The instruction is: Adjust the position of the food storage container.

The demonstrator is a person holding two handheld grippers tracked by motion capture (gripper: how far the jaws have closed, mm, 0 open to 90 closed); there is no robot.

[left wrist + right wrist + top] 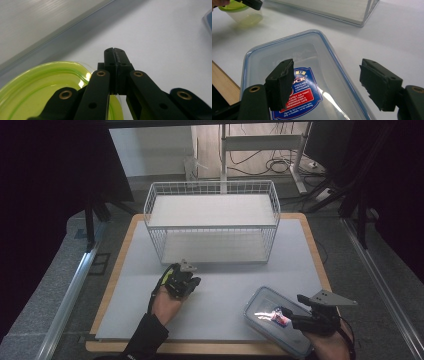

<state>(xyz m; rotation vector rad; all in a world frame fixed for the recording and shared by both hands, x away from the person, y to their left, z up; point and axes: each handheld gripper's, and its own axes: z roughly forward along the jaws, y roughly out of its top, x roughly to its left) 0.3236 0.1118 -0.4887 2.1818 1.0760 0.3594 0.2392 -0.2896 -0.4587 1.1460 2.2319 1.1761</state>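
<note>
Left gripper [186, 281] near the front of the white wire basket [212, 222]; jaws pressed together, pinching the thin rim of a round container with a translucent yellow-green lid [45, 87]. Right gripper [329, 85] hovers with jaws spread wide over a clear rectangular plastic box with a blue-edged lid [272, 317] at the table's [225, 290] near right corner, gripping nothing.

The rectangular box [312, 82] is clear glossy plastic with a blue rim and a printed paper-like label. The round tub [243, 15] has a translucent green plastic lid. The basket [212, 222] seems white coated wire; the tabletop [225, 295] is matt grey with a wooden edge.
</note>
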